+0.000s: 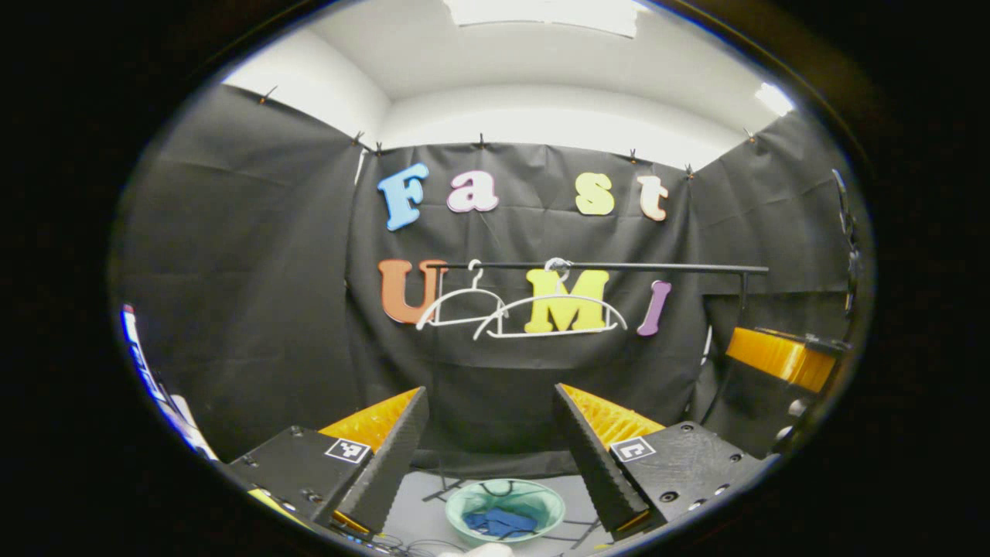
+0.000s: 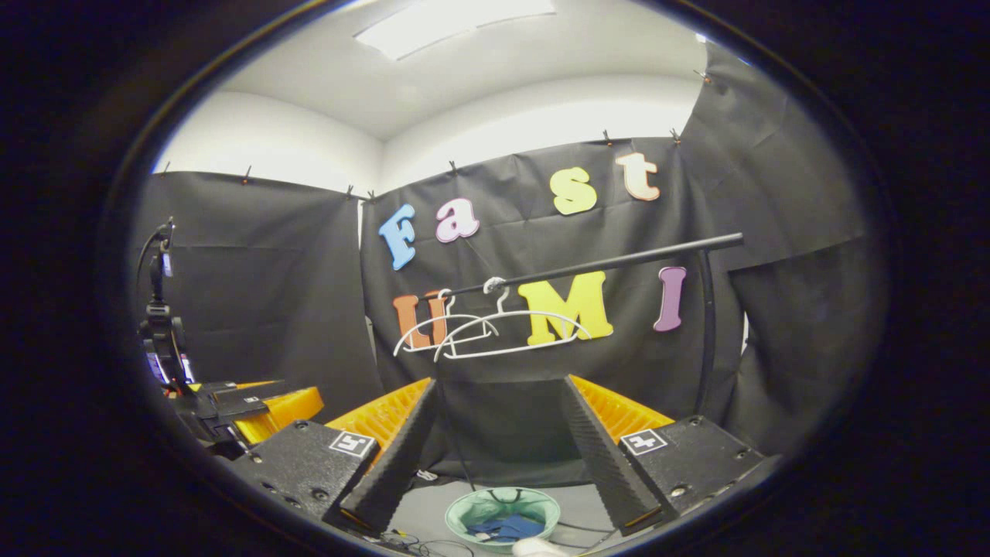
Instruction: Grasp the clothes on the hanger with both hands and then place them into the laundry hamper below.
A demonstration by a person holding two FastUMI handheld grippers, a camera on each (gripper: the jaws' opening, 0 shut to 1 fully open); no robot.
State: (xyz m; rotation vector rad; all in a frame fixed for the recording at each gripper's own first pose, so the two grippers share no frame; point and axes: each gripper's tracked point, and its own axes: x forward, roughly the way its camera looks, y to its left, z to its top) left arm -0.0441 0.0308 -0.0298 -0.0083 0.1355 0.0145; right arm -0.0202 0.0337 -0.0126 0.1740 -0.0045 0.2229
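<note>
Clothes (image 1: 501, 522) lie in the hamper (image 1: 464, 501) below bare hangers (image 1: 553, 313). Both grippers (image 1: 490, 456) (image 2: 495, 452) gape wide, empty; reaching again risks snagging hangers

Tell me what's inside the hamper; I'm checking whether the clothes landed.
Blue clothes lie in the green hamper, beneath two bare white hangers. What is under the cloth is covered.

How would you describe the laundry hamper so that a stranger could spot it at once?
Find the black rail with two bare white hangers. On the floor below it sits the hamper, a round pale-green tub. Unlike anything nearby, it holds crumpled blue clothes.
</note>
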